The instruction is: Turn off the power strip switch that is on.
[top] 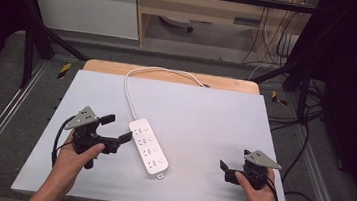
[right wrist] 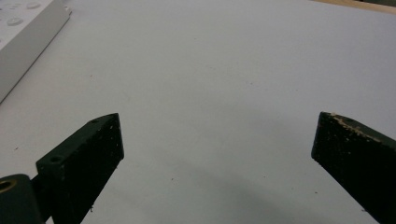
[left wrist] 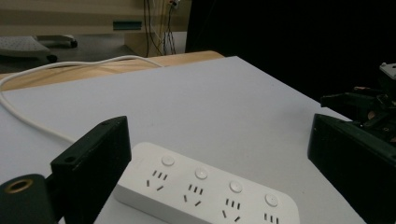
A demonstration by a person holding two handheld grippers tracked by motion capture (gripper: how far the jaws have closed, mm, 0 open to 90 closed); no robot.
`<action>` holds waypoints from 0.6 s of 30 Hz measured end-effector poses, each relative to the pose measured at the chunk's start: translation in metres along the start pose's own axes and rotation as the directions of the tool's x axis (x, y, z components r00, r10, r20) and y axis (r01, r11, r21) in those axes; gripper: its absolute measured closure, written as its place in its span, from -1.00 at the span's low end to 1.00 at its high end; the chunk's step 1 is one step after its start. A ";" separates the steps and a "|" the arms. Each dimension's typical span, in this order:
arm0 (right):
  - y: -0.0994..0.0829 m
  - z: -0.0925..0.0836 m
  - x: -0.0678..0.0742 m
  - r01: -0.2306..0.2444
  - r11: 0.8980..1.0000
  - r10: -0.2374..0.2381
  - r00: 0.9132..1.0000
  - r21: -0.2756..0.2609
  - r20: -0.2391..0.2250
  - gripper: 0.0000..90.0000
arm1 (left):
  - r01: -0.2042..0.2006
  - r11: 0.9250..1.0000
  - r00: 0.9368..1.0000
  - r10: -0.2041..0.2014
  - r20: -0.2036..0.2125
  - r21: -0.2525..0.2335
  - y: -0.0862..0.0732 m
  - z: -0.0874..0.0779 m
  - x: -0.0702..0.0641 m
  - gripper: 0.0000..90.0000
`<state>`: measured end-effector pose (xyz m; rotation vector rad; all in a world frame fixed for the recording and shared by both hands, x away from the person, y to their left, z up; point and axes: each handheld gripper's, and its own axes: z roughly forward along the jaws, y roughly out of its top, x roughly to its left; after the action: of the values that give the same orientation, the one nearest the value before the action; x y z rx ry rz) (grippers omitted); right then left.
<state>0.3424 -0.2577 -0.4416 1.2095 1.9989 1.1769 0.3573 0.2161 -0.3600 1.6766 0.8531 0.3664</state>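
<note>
A white power strip (top: 148, 145) with several sockets and round buttons lies left of the middle of the pale grey board (top: 206, 108). Its white cable (top: 130, 88) loops back toward the far edge. My left gripper (top: 119, 127) sits just left of the strip, open, with its jaws pointed at it. In the left gripper view the strip (left wrist: 210, 186) lies low between the wide-apart jaws of the gripper (left wrist: 219, 128), untouched. My right gripper (top: 234, 159) rests open near the front right of the board. Its jaws (right wrist: 218, 123) frame bare board, and the strip's end (right wrist: 23, 37) is at the upper left.
The board lies on a wooden table (top: 169, 74) inside a black metal frame (top: 37, 40). Black cables (top: 307, 144) trail on the floor to the right. The right gripper (left wrist: 369, 107) appears far off in the left gripper view.
</note>
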 end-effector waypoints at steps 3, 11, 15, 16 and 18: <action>0.000 0.000 0.000 -0.005 1.000 0.005 1.000 0.004 0.001 -0.95 | -0.005 1.000 1.000 0.005 0.004 -0.004 0.000 0.005 0.001 -0.88; 0.000 -0.001 0.001 -0.016 1.000 0.016 1.000 0.003 -0.005 -0.95 | -0.004 1.000 1.000 0.004 0.015 -0.029 0.002 0.021 0.005 -0.90; 0.002 -0.008 -0.001 -0.061 0.998 0.060 0.998 -0.028 -0.029 -0.94 | -0.022 1.000 1.000 0.022 0.012 -0.020 0.005 0.032 0.003 -0.89; 0.002 -0.010 -0.002 -0.069 0.997 0.068 0.997 -0.032 -0.026 -0.94 | -0.023 1.000 1.000 0.024 0.012 -0.020 0.005 0.035 0.003 -0.89; 0.002 -0.013 -0.003 -0.069 0.997 0.068 0.997 -0.037 -0.024 -0.94 | -0.017 1.000 1.000 0.018 0.015 -0.024 0.006 0.041 0.002 -0.89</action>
<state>0.3344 -0.2648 -0.4335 1.2602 1.9564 1.2619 0.3867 0.1882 -0.3666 1.6641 0.8205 0.3739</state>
